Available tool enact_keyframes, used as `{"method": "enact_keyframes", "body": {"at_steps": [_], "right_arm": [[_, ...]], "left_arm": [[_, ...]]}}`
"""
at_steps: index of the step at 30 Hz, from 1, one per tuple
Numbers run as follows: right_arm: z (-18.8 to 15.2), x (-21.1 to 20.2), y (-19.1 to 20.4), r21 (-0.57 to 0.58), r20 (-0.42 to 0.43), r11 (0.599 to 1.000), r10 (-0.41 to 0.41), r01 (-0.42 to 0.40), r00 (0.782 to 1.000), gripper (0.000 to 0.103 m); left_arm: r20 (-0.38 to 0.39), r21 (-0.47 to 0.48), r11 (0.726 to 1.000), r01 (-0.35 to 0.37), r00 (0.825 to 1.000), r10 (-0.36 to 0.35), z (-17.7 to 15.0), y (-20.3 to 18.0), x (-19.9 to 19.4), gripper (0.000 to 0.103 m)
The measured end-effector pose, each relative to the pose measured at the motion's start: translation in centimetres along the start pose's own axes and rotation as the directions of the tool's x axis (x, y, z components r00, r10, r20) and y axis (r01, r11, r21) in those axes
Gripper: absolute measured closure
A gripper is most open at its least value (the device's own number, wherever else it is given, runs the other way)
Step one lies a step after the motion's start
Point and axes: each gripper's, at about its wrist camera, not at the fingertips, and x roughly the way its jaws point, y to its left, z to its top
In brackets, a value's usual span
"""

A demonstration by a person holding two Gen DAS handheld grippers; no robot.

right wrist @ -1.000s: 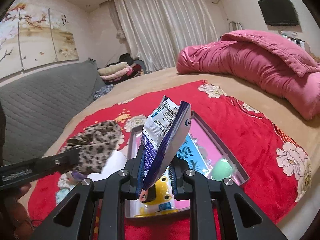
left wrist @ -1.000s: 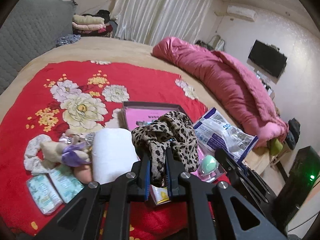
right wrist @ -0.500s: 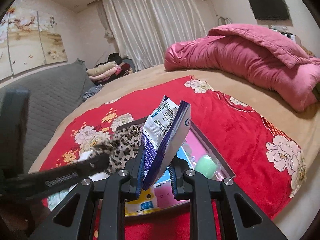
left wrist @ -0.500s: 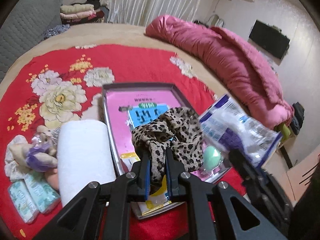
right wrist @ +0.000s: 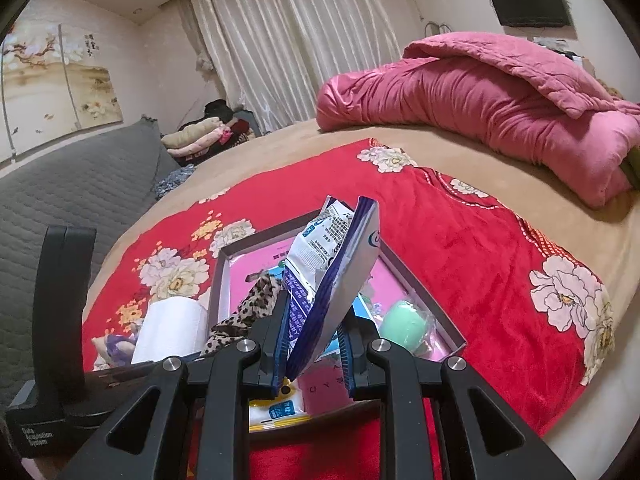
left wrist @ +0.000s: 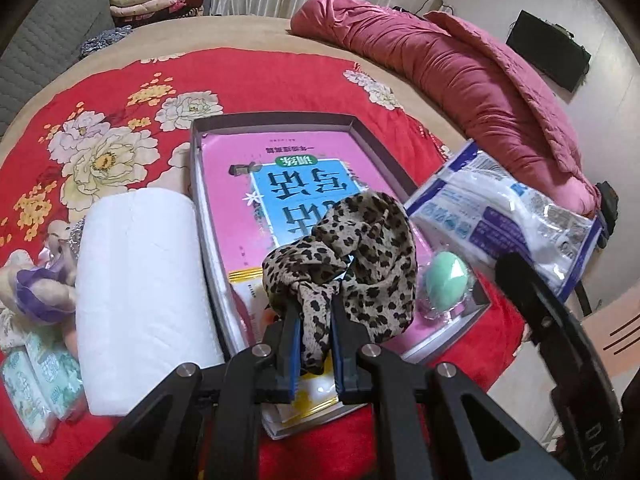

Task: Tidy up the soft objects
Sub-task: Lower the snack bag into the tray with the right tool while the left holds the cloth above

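My left gripper (left wrist: 314, 312) is shut on a leopard-print scrunchie (left wrist: 360, 248), which hangs over the near end of a grey tray (left wrist: 272, 122) lined with a pink and blue book. From the right wrist view the scrunchie (right wrist: 256, 300) shows left of a blue and white plastic pack (right wrist: 332, 276), and my right gripper (right wrist: 314, 320) is shut on that pack, held upright above the tray (right wrist: 424, 292). The same pack (left wrist: 500, 212) appears at the right of the left wrist view. A green sponge egg (left wrist: 446, 276) lies in the tray's near right corner.
A white paper roll (left wrist: 136, 292) lies left of the tray on the red floral blanket (left wrist: 280, 76). A plush toy (left wrist: 44, 284) and tissue packs (left wrist: 36, 380) sit at the far left. A pink quilt (left wrist: 460, 72) is heaped at the back right; folded clothes (left wrist: 148, 0) lie beyond.
My left gripper has moved forward and down with the scrunchie, now over the tray's near end. The right gripper with the pack has hardly shifted.
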Motion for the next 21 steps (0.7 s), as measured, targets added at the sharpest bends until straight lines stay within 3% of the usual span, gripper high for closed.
{"method": "enact_keyframes", "body": {"at_steps": [12, 21], "right_arm": [[-0.4, 1.2, 0.4, -0.018, -0.049, 1.000, 0.006, -0.007, 0.999, 0.081], [-1.0, 3.8, -0.6, 0.033, -0.170, 0.999, 0.033, -0.027, 0.985, 0.081]], "left_arm": [[-0.053, 0.016, 0.999, -0.045, 0.998, 0.046, -0.8, 0.6, 1.0, 0.090], [-0.053, 0.046, 0.997, -0.057, 0.997, 0.060, -1.2, 0.4, 1.1, 0.090]]}}
